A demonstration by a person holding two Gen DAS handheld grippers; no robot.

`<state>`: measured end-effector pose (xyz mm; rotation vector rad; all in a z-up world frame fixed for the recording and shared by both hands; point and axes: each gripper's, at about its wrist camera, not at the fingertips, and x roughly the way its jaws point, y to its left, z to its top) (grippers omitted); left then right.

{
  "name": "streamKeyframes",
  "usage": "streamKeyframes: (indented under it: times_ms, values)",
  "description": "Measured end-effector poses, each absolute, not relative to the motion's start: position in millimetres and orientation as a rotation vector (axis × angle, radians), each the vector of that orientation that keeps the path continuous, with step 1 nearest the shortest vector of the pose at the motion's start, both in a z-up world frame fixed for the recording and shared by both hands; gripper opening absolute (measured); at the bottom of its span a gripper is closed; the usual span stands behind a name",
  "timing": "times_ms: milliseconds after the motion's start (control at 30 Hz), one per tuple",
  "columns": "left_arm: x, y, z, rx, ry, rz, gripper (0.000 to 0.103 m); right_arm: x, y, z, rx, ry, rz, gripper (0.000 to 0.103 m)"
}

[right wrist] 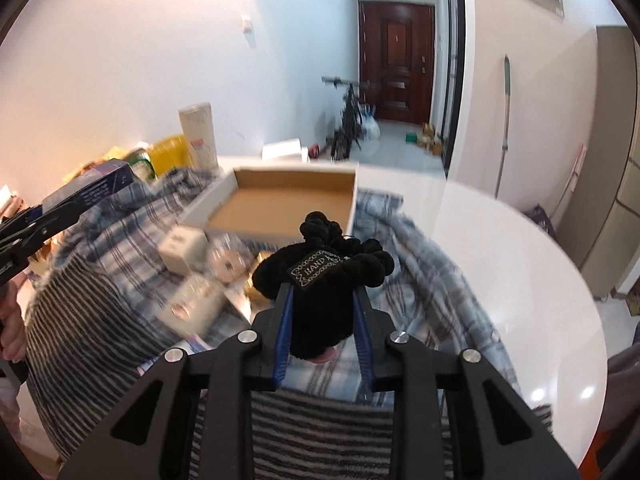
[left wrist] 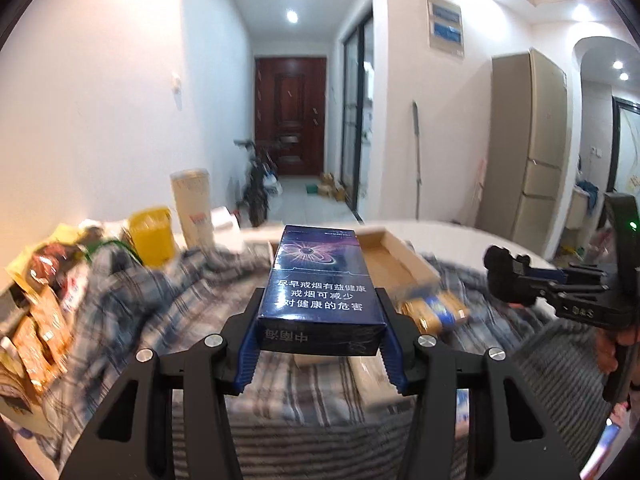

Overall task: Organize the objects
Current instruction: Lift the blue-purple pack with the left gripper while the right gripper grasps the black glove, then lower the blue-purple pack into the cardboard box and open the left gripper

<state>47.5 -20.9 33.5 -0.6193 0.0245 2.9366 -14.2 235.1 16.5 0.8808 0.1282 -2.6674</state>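
Observation:
My left gripper [left wrist: 320, 312] is shut on a dark blue cigarette pack [left wrist: 320, 280] with white Chinese text, held above the table. It also shows in the right wrist view [right wrist: 92, 188]. My right gripper [right wrist: 324, 300] is shut on a black fuzzy pouch [right wrist: 324, 276] with a "HAND" label; it also shows in the left wrist view [left wrist: 510, 276]. An open shallow cardboard box [right wrist: 288, 204] lies beyond both grippers on the plaid cloth; it shows in the left wrist view [left wrist: 392, 260] too.
Small boxes and a gold pack [right wrist: 192, 280] lie scattered on the plaid and striped cloths [right wrist: 120, 300]. Snack bags [left wrist: 36, 312], a yellow container [left wrist: 152, 236] and a tall cream canister [right wrist: 198, 132] stand at the left. The white round table [right wrist: 520, 280] curves off at the right.

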Motion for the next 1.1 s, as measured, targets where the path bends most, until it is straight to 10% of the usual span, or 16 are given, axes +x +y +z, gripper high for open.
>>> streamKeyframes:
  times_ms: [700,1100]
  values:
    - [14,-12,134,-0.087,-0.189,3.061,0.053,-42,177,129,0.144,-0.039,-2.866,0.027]
    - [-60,-13,72,-0.305,-0.188,3.114,0.053,-106,168,82,0.278,-0.076,-2.904,0.027]
